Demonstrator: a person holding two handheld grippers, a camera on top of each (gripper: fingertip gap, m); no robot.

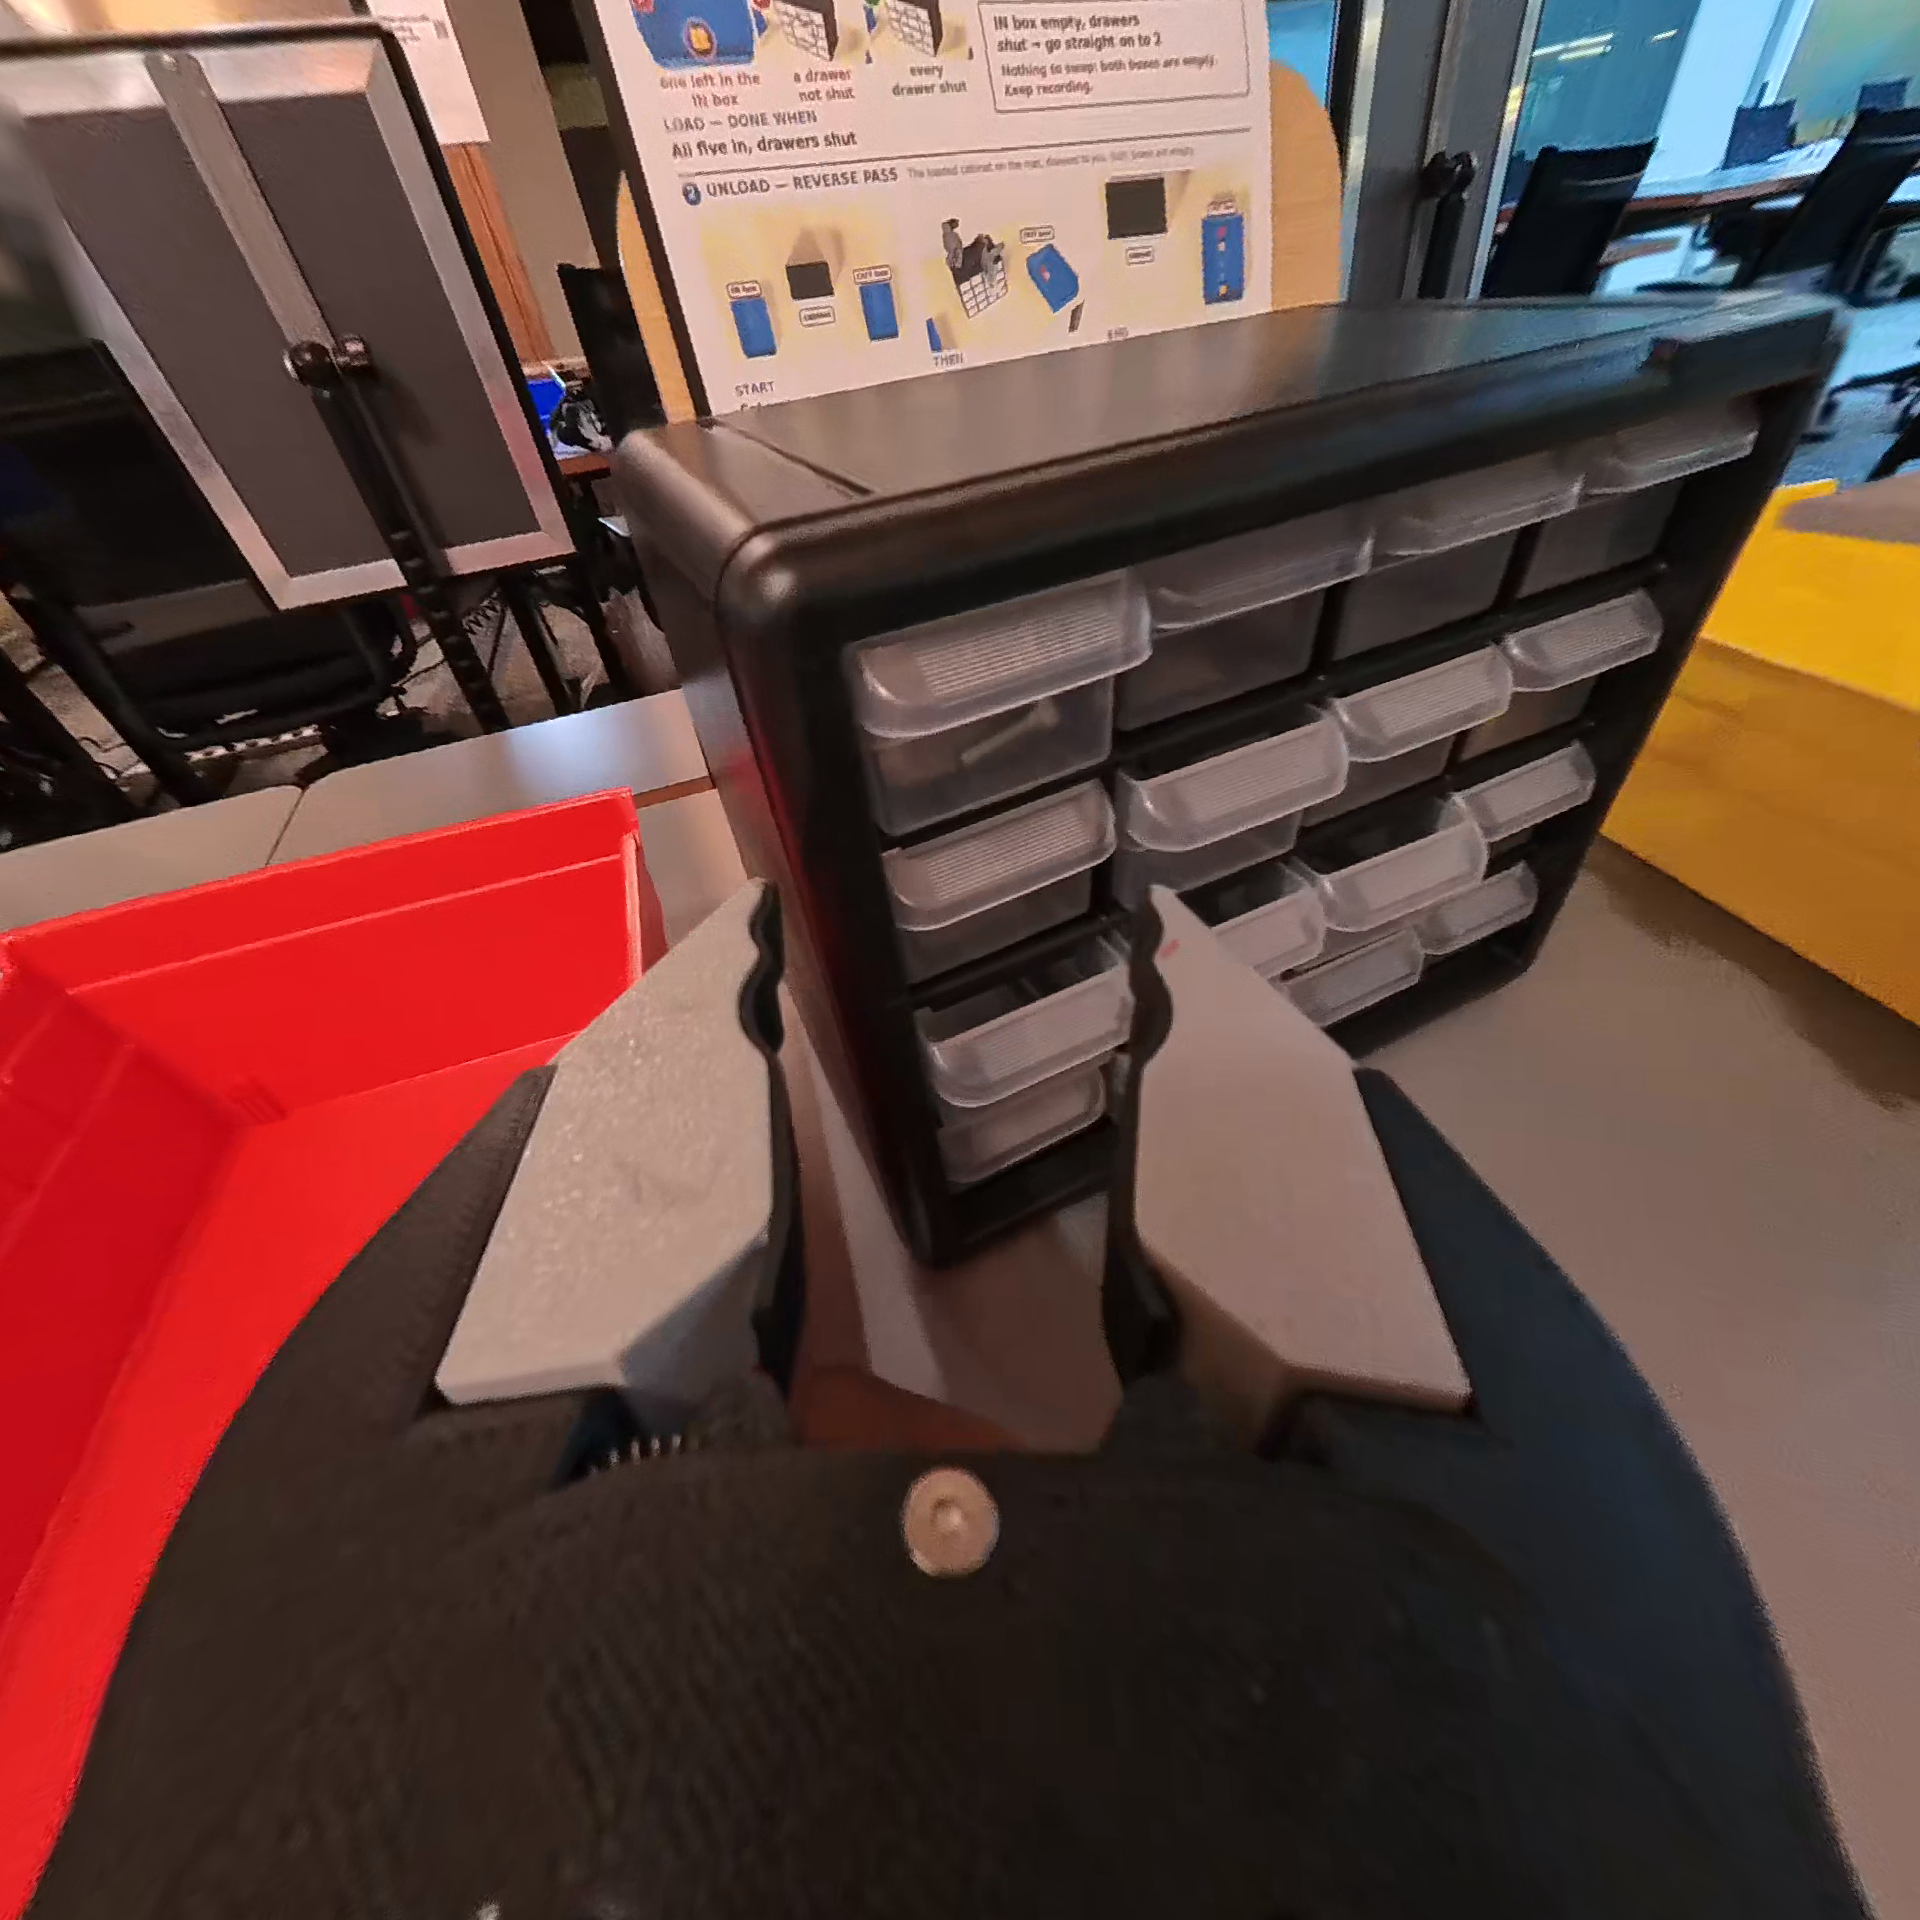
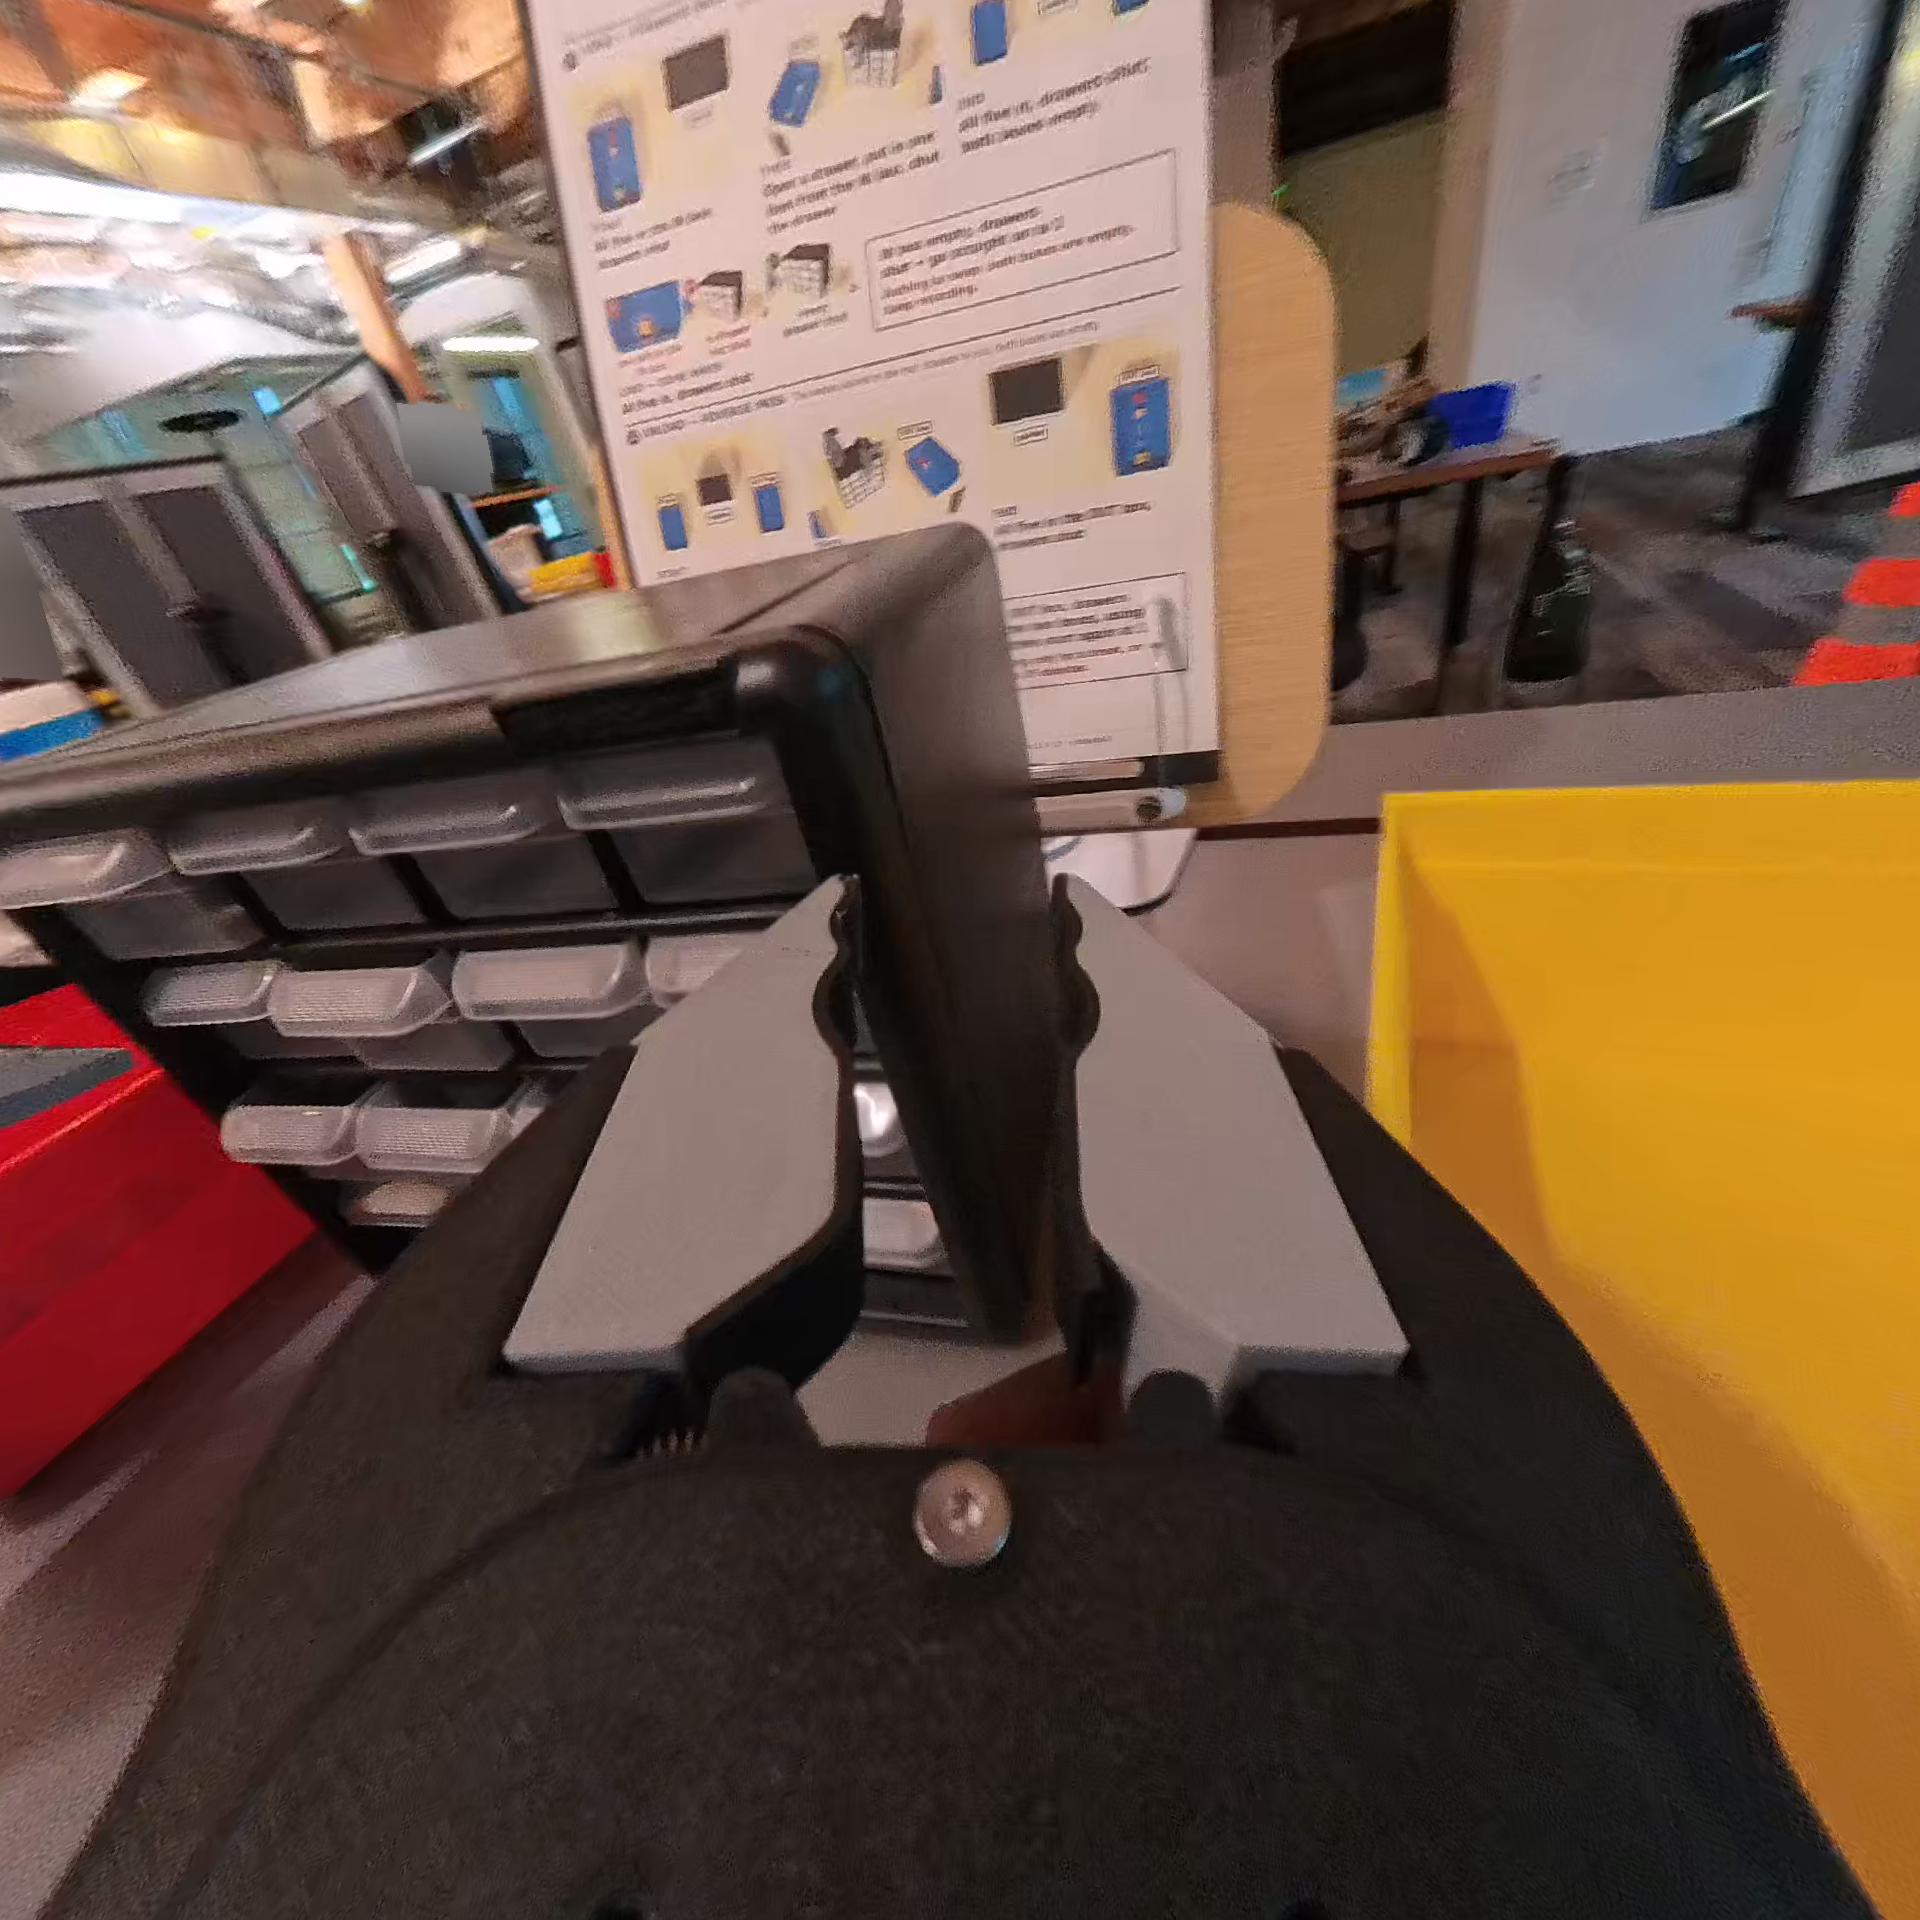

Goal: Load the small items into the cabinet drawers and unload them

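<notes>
Left wrist view: black plastic cabinet [image 1: 1195, 499] with rows of small clear plastic drawers stands on the grey worktop [image 1: 1662, 1195], between a red plastic bin [image 1: 312, 1039] on its left and a yellow plastic bin [image 1: 1787, 790] on its right. Several drawers sit slightly proud; the top-left clear drawer [image 1: 987, 717] shows a pale bolt-like item inside. Left tongs [image 1: 956, 977] stand wide apart, nothing between the pads; the cabinet's lower-left corner lies beyond them.

Right wrist view: right tongs [image 2: 956, 966] are partly open and straddle the cabinet's right front edge [image 2: 935, 935]; contact of pads with the frame cannot be settled. Motion blur.

Judgement: cabinet is stiff, light, likely to slide or tip; steady it by the frame. Drawers are smooth, thin, somewhat brittle; take each by its lip handle.
</notes>
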